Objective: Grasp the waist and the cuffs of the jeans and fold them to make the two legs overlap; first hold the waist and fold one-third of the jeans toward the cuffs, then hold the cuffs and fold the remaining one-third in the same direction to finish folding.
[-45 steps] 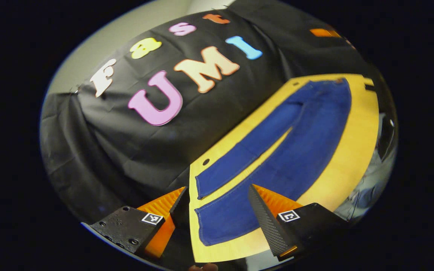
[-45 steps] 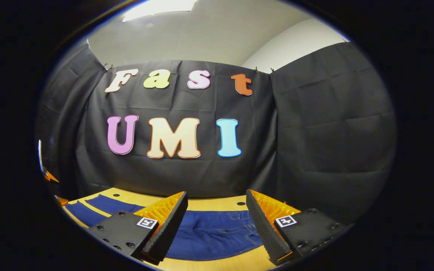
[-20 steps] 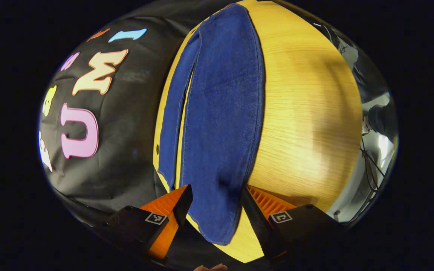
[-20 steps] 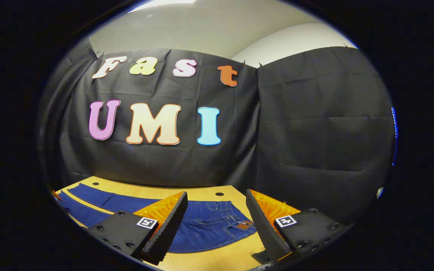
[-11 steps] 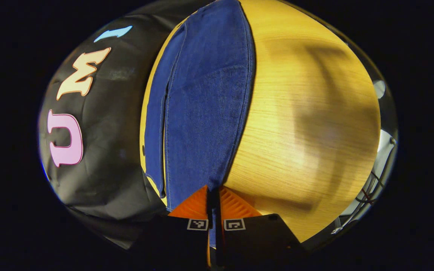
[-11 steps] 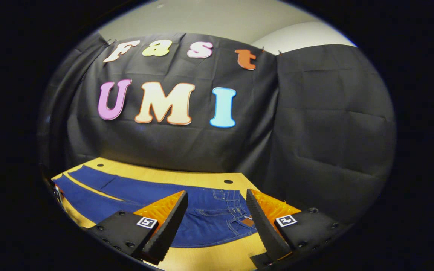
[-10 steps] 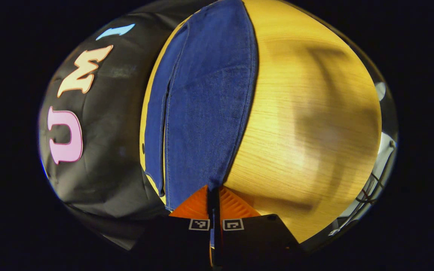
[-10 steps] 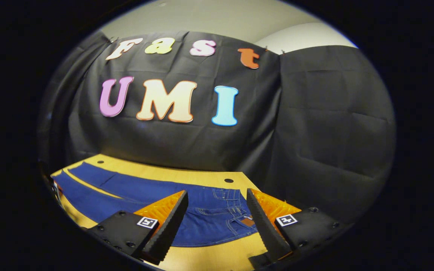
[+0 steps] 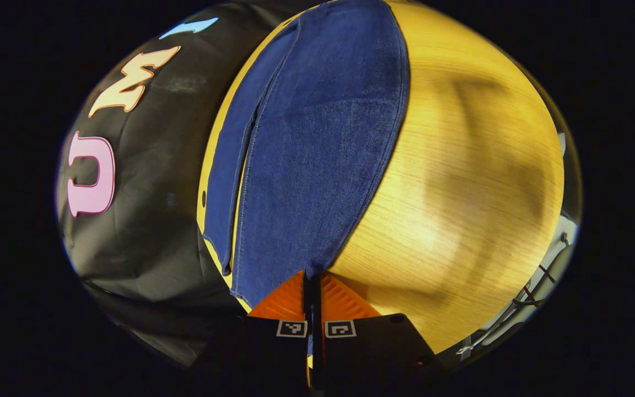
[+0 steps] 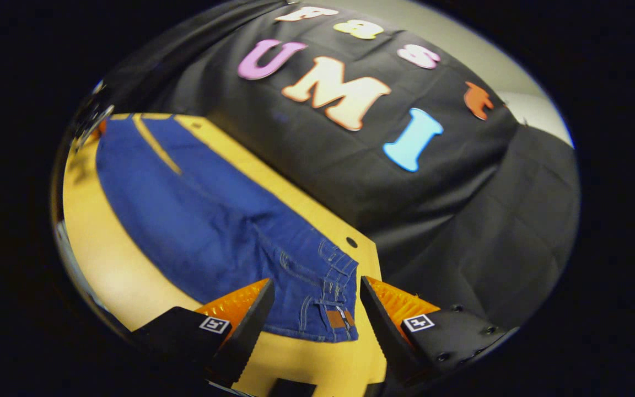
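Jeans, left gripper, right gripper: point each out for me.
jeans (image 10: 207,231): right gripper view, mid thigh.
left gripper (image 9: 313,286): left gripper view, closed tips pinching the cuff.
right gripper (image 10: 316,295): right gripper view, open gap at waistband.

wooden table (image 9: 461,182) | black cloth wall (image 10: 461,220) | pale ceiling (image 10: 494,66)

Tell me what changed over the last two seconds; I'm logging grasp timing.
The left gripper moved in and shut on the near cuff of the jeans. The right gripper tipped down toward the waist, jaws open. The jeans remain flat on the table, unfolded.
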